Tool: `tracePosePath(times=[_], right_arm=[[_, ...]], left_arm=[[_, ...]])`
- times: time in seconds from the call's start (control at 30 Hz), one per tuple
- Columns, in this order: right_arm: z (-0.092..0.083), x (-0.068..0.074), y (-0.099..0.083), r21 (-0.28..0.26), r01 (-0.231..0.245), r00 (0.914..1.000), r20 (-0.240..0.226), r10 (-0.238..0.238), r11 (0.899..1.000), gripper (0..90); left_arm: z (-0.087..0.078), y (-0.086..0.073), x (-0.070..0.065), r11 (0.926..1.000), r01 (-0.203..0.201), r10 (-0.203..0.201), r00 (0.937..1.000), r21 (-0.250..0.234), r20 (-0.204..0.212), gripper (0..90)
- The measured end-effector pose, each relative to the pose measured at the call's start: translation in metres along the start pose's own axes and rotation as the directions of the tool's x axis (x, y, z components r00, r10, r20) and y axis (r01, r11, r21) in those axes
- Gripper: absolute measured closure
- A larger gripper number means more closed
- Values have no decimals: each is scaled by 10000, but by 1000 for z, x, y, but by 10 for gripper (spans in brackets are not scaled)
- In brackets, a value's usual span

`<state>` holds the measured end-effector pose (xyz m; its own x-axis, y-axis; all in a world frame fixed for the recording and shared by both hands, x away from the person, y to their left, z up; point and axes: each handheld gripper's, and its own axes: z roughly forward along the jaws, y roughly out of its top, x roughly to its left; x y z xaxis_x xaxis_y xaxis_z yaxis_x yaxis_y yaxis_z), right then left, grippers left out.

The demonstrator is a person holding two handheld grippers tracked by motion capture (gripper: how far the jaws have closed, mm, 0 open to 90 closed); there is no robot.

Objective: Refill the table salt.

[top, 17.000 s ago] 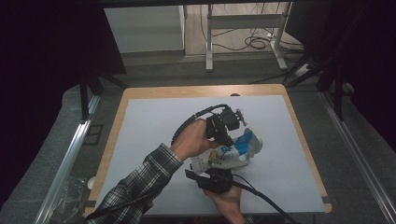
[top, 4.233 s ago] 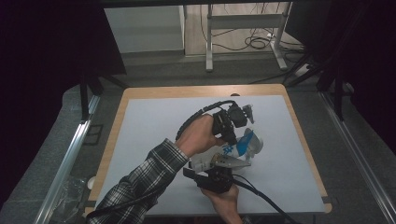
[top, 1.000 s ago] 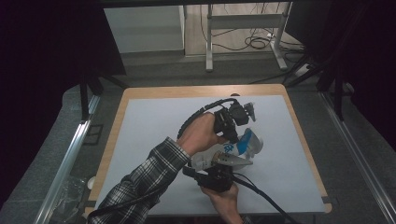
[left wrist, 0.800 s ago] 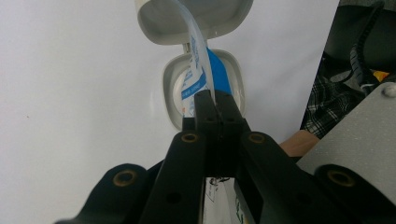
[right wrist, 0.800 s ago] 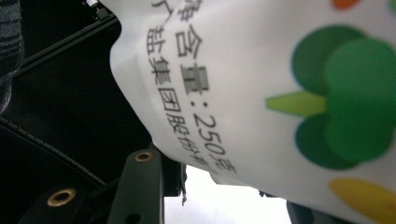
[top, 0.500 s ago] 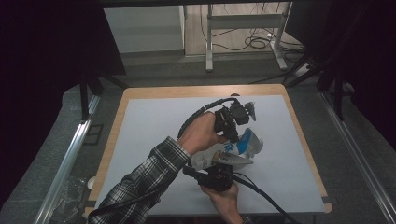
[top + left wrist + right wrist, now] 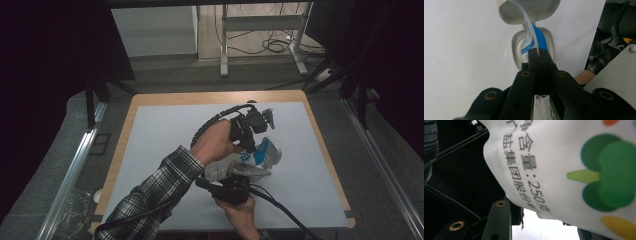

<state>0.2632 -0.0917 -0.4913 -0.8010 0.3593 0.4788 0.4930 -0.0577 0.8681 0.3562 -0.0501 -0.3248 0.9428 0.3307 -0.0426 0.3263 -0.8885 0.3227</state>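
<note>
the left gripper point(image 7: 250, 131) sits a little farther up the white pouch point(image 7: 235, 165) toward its blue-and-white top end than seventeen seconds ago

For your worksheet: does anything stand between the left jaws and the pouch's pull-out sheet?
Nothing visible does. The left gripper is shut directly on the blue-and-white sheet rising from the pouch's open flip-lid.

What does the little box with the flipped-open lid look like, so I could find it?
Look at the white table top. Just past the shut left gripper lies a small grey box, lid swung open. A blue-and-white packet pokes out of it.
</note>
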Motion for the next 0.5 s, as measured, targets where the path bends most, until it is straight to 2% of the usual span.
tracePosePath(times=[0.5], right_arm=[[0, 0, 0, -76, 16, 10000, -24, -16, 10000, 601]], left_arm=[[0, 3, 0, 9998, 35, -35, 10000, 210, 41, 900]])
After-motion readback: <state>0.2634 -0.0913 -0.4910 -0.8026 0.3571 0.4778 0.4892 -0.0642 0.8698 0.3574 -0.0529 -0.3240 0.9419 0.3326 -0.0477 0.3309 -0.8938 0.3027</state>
